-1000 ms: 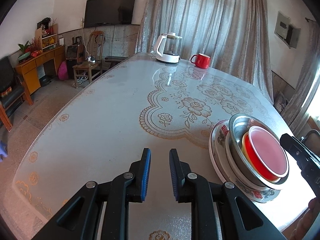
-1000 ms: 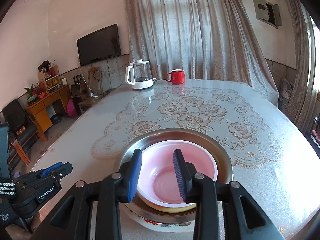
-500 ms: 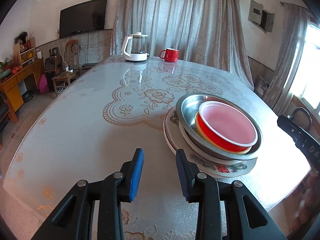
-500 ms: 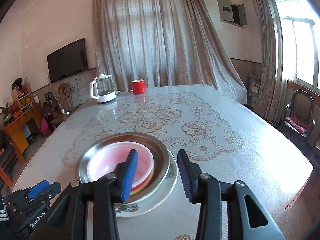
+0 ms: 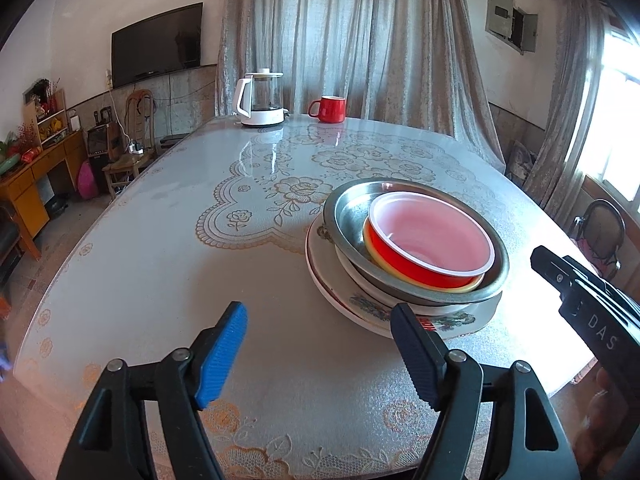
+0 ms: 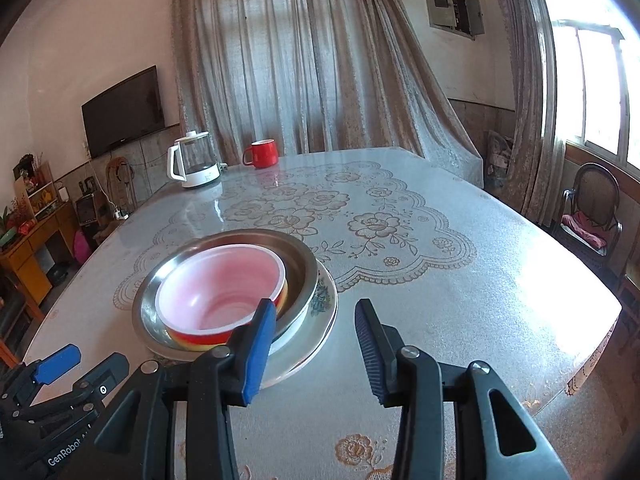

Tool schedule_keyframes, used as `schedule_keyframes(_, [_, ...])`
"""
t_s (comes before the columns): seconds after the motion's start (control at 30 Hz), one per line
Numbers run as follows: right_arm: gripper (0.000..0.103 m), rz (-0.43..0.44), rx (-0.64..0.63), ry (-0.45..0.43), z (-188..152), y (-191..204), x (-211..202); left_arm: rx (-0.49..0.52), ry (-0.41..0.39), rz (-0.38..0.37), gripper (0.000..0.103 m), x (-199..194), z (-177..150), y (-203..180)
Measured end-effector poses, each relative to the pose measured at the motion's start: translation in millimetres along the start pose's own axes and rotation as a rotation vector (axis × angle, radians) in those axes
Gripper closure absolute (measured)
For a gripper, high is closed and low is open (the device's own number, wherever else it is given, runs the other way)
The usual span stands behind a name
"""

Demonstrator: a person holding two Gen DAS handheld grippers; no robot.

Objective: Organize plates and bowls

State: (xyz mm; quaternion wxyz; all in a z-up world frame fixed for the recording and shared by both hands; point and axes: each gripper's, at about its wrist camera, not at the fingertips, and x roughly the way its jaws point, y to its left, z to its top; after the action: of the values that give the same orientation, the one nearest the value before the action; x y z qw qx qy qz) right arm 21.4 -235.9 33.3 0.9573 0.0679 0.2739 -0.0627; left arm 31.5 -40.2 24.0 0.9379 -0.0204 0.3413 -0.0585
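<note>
Lace-patterned table (image 5: 168, 248): stack of floral plate (image 5: 472, 320), steel bowl (image 5: 348, 216) and red bowl (image 5: 424, 264), well short of kettle (image 5: 260, 98). Left gripper (image 5: 318, 350) and right gripper (image 6: 316, 344) spread, empty. Yellow dish under red bowl, apparently. Grip rims squarely; lift level.

On the table (image 6: 460, 280) before me sits a plate (image 6: 326, 300), a metal basin (image 6: 304, 264) on it, a bowl (image 6: 224, 292) inside that (slightly off-centre). Far behind stand a kettle (image 6: 196, 166) and, right of it, a mug (image 6: 262, 154).
</note>
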Motion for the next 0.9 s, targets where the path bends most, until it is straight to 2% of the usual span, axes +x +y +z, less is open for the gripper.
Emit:
schedule_keyframes(0.07, [0.061, 0.001, -0.001, 0.003, 0.5, 0.4, 1.1, 0.004, 0.0, 0.006, 0.015, 0.4, 0.9, -1.2])
schedule_keyframes(0.33, [0.061, 0.01, -0.009, 0.016, -2.1, 3.0, 3.8, 0.006, -0.009, 0.022, 0.0, 2.0, 0.9, -2.2])
schedule_keyframes(0.73, [0.061, 0.024, -0.021, 0.031, -4.5, 6.9, 11.6, -0.01, -0.002, 0.053, 0.0, 9.1, 2.1, 2.2])
schedule_keyframes(0.9, [0.061, 0.026, -0.02, 0.031, -5.7, 6.5, 13.9, -0.008, -0.001, 0.091, 0.0, 13.4, 1.8, 1.5])
